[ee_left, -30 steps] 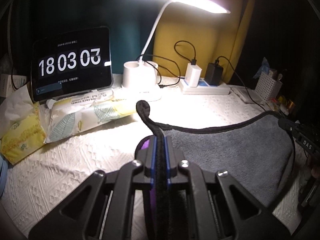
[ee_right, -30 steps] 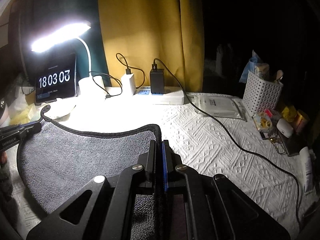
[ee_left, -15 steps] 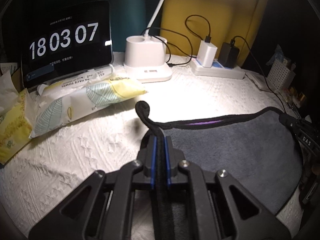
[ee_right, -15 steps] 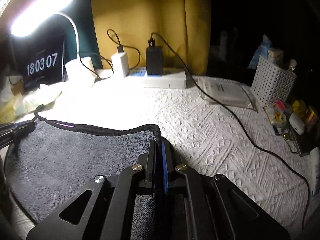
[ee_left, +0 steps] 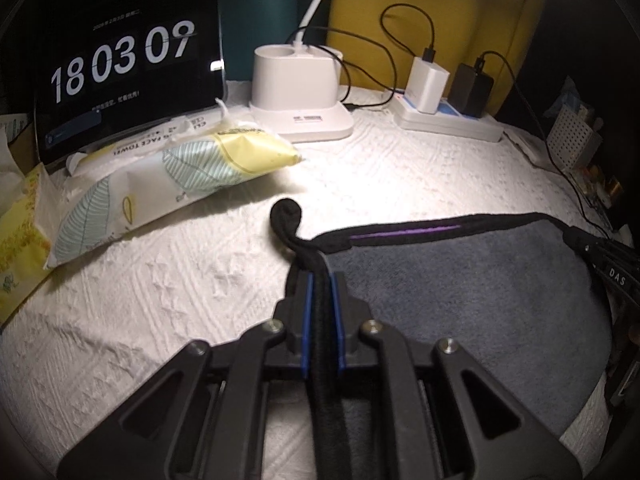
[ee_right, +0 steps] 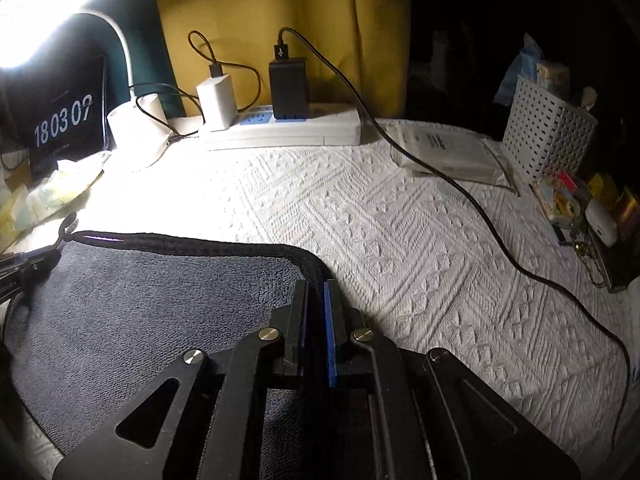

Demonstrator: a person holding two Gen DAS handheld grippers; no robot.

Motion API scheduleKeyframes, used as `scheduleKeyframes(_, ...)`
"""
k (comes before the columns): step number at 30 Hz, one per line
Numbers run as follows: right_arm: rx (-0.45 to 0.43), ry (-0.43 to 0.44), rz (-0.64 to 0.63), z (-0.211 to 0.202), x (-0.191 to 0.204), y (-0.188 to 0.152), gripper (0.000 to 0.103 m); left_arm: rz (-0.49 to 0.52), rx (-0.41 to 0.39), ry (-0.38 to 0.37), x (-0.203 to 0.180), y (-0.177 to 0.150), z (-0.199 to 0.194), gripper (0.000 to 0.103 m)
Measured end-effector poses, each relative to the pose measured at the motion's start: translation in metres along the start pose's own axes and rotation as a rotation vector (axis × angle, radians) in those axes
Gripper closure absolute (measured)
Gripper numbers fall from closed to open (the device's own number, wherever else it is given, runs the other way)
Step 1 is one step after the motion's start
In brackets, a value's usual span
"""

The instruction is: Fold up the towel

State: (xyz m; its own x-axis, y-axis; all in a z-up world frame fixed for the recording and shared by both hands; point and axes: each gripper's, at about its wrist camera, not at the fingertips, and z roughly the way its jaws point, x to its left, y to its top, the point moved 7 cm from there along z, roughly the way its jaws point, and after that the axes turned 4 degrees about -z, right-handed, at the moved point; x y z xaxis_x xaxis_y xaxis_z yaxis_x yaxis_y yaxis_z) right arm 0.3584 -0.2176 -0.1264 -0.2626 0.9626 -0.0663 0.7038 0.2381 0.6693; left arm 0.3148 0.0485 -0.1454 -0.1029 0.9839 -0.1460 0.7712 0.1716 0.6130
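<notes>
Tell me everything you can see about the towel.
The towel is dark grey, soft and plush-looking, bound all round with a thick black hem; a thin purple line shows along its far edge. It lies spread on the white textured cloth, mostly flat. The left claw is shut on its left corner, where a black loop curls forward past the tips. The right claw pinches the hem at the right corner. Its near part is hidden behind the claws.

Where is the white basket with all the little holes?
The white perforated plastic basket stands at the table's far right edge in the right wrist view, just beyond the flat white wipes packet, right of the white power strip.
</notes>
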Motion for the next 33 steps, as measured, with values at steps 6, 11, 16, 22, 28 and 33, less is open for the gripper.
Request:
scheduleKeyframes(6,0.009,-0.013,-0.001,0.000,0.001,-0.002,0.089,-0.005,-0.002,-0.002,-0.001,0.000,-0.002,0.083)
scheduleKeyframes(11,0.010,-0.031,0.004,-0.003,0.000,-0.004,0.082,-0.023,-0.013,-0.006,0.001,0.000,-0.008,0.050)
scheduleKeyframes(16,0.009,-0.037,0.004,-0.008,0.001,-0.006,0.073,-0.026,-0.025,-0.013,-0.001,-0.001,-0.017,0.044)
scheduleKeyframes(22,0.002,-0.037,0.005,-0.018,0.003,-0.010,0.068,-0.027,-0.030,-0.014,-0.003,-0.004,-0.026,0.043)
scheduleKeyframes(28,0.002,-0.033,0.007,-0.027,0.006,-0.017,0.067,-0.022,-0.032,-0.020,-0.008,-0.013,-0.035,0.042)
scheduleKeyframes(33,0.000,-0.027,0.009,-0.035,0.009,-0.024,0.067,-0.022,-0.032,-0.023,-0.009,-0.020,-0.044,0.042)
